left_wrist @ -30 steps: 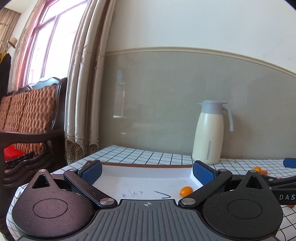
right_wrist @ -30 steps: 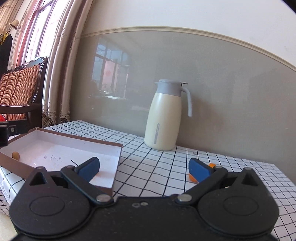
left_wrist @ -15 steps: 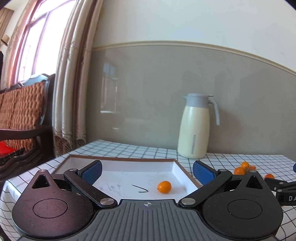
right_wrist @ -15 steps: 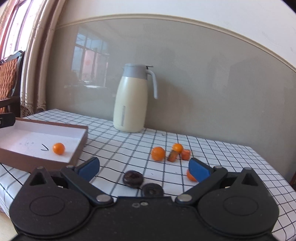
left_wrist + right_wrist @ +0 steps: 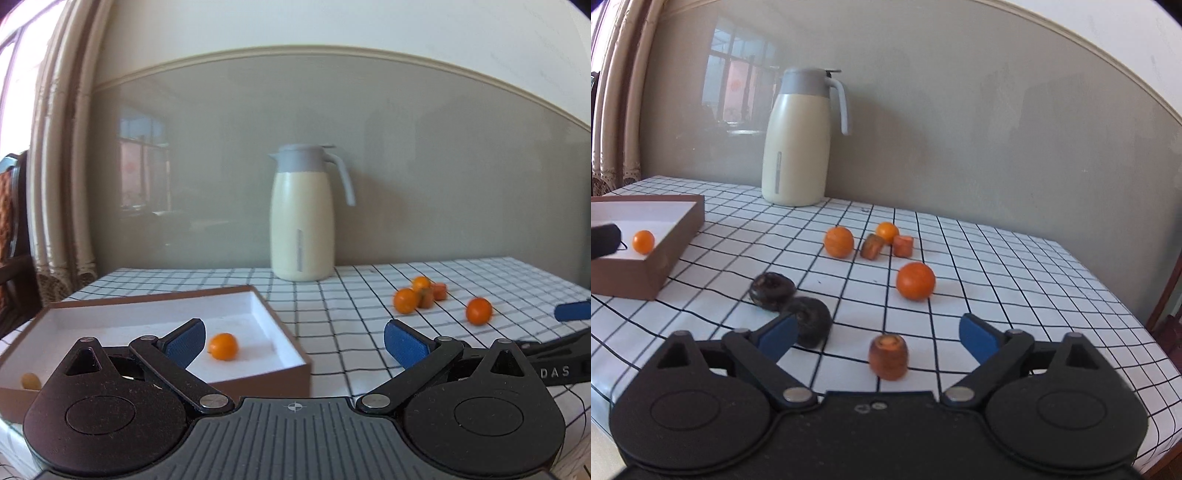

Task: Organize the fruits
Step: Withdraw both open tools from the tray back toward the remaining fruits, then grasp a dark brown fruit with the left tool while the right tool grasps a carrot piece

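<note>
My left gripper [image 5: 293, 343] is open and empty, over the right end of the brown box [image 5: 280, 339]. A small orange fruit [image 5: 222, 346] lies on the box's white floor, and a yellowish one [image 5: 30, 380] sits at its near left corner. My right gripper [image 5: 877, 336] hangs low over the checked tablecloth. Its jaws are closing around an upright orange-brown chunk [image 5: 888, 356] without touching it. Two dark round fruits [image 5: 772, 290] lie just left of it. Three oranges [image 5: 915, 280] and two cut pieces [image 5: 903, 245] lie beyond.
A cream thermos jug [image 5: 796, 136] stands at the back against the grey wall. The table edge [image 5: 1145, 332] drops off at the right near a wooden chair. A curtain and a chair [image 5: 14, 221] are to the left of the table.
Both views have swung to the right, so the box has slid left and the loose fruit has come into view. The right jaws have narrowed, with the chunk now between them.
</note>
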`<state>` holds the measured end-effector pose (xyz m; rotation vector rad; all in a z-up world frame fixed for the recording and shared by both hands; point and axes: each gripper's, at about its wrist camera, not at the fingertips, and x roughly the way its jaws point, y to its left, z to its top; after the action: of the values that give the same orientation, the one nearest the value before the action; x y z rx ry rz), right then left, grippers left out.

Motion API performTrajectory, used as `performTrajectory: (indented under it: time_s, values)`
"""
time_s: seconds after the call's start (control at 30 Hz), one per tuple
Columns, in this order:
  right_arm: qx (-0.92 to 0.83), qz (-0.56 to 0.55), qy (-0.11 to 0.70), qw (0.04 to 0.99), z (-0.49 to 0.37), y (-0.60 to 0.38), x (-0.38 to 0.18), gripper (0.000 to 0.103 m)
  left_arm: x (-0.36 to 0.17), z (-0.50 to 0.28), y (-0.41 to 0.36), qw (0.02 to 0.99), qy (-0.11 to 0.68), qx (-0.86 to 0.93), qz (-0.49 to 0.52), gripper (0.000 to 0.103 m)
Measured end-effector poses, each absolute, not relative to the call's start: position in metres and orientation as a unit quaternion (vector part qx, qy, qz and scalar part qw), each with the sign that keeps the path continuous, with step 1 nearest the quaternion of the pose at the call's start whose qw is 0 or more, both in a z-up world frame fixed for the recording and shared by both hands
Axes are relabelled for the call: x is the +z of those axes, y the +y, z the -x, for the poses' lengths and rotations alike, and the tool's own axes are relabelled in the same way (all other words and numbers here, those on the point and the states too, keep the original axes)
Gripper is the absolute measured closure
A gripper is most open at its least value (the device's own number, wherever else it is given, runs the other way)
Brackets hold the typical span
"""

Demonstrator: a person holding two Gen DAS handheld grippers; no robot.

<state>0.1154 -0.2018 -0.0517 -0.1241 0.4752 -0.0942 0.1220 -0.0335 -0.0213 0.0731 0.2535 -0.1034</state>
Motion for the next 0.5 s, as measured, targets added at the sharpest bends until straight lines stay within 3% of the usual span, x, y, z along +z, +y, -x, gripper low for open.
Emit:
performTrajectory:
  time_s: [0.13,0.2,0.23,0.5]
  values:
    - [-0.044,0.059,0.26,0.963,-0.121,-0.213,-0.061,0.034,-0.032,-0.133,-0.057,0.985,0.142,-0.078,-0.057,0.0]
    - [-0.042,0.057,0.267,0.961,-0.123,-0.217,-0.064,0.038,-0.036,-0.137,-0.066,0.982,0.151,-0.091,-0.064,0.008]
    - [-0.041,0.054,0.271,0.96,-0.124,-0.219,-0.065,0.04,-0.038,-0.14,-0.07,0.98,0.158,-0.097,-0.067,0.017]
    - [-0.023,0.043,0.29,0.956,-0.132,-0.223,-0.071,0.064,-0.052,-0.166,-0.088,0.97,0.206,-0.12,-0.056,0.035]
